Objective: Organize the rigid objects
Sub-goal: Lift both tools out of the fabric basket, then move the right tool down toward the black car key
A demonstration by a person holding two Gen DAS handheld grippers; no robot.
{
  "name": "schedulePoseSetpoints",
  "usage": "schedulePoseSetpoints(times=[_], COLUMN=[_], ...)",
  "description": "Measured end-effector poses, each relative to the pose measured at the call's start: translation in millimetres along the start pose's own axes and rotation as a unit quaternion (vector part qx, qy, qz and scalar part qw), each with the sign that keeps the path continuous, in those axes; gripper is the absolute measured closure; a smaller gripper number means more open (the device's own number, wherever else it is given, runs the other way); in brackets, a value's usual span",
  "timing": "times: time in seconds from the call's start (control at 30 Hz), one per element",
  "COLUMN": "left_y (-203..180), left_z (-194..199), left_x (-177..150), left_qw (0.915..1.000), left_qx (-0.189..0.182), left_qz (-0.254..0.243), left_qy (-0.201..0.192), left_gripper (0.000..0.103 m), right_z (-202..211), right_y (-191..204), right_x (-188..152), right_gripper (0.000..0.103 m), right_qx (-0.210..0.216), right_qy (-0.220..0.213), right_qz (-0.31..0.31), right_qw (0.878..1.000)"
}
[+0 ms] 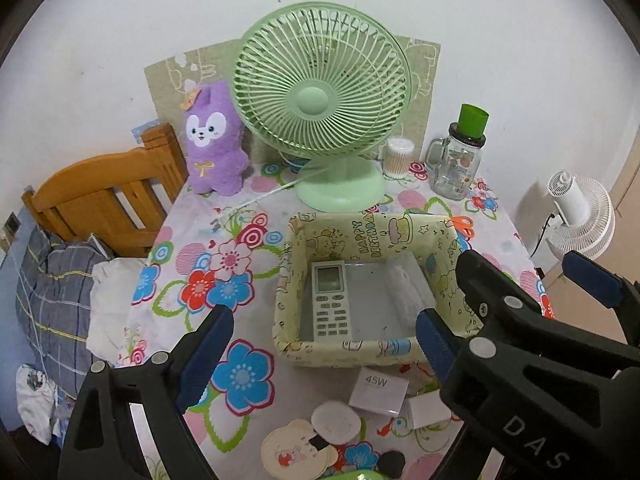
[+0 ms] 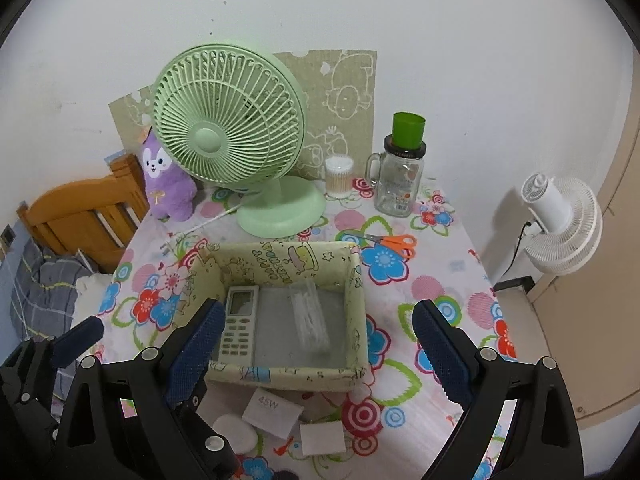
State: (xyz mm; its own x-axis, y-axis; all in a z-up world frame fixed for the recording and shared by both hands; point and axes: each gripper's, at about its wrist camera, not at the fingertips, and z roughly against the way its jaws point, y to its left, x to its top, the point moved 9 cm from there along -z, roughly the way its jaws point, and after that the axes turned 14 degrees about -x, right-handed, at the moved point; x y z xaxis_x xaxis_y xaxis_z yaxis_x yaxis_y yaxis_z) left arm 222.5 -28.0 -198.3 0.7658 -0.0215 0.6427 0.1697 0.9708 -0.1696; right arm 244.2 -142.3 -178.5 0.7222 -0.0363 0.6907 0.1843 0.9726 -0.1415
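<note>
A yellow cartoon-paper box (image 1: 360, 347) (image 2: 280, 374) stands on the flowered tablecloth. Inside it lie a white remote control (image 1: 330, 300) (image 2: 239, 326) and a clear plastic packet (image 2: 310, 320). In front of the box are a white "45W" carton (image 1: 378, 394) (image 2: 272, 407), a small white box (image 1: 428, 412) (image 2: 322, 438) and a round white disc (image 1: 334, 422) (image 2: 234, 432). My left gripper (image 1: 320, 350) hangs open above the box's front wall, holding nothing. My right gripper (image 2: 318, 346) is open too, over the box's front, and is empty.
At the table's back stand a green fan (image 1: 320, 104), a purple plush (image 1: 214, 144), a cotton-swab tub (image 1: 398, 158) and a glass jar with a green cup (image 1: 456, 164). Orange scissors (image 2: 394, 242) lie behind the box. A wooden headboard (image 1: 108, 196) is left, a white fan (image 2: 560, 224) right.
</note>
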Motion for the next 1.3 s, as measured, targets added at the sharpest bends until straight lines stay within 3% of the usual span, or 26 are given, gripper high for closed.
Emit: schedulePoseSetpoints(times=[0.43, 0.77, 1.3], left_y=[-8, -12, -13], left_z=[34, 49, 37], left_x=[-21, -43, -82], left_qw=[0.9997, 0.9996, 0.9994], left_qx=[-0.004, -0.003, -0.023], left_qz=[-0.022, -0.029, -0.025], left_qy=[0.002, 0.000, 0.008], left_gripper=[0.009, 0.009, 0.009], right_z=[39, 56, 50], right_y=[-3, -15, -13], right_x=[-19, -45, -88], right_gripper=[0.006, 0.007, 0.008], right_qx=[0.008, -0.014, -0.017], right_qy=[-0.009, 0.007, 0.018], right_qz=[0.011, -0.005, 0.011], right_qw=[1.000, 1.000, 1.000])
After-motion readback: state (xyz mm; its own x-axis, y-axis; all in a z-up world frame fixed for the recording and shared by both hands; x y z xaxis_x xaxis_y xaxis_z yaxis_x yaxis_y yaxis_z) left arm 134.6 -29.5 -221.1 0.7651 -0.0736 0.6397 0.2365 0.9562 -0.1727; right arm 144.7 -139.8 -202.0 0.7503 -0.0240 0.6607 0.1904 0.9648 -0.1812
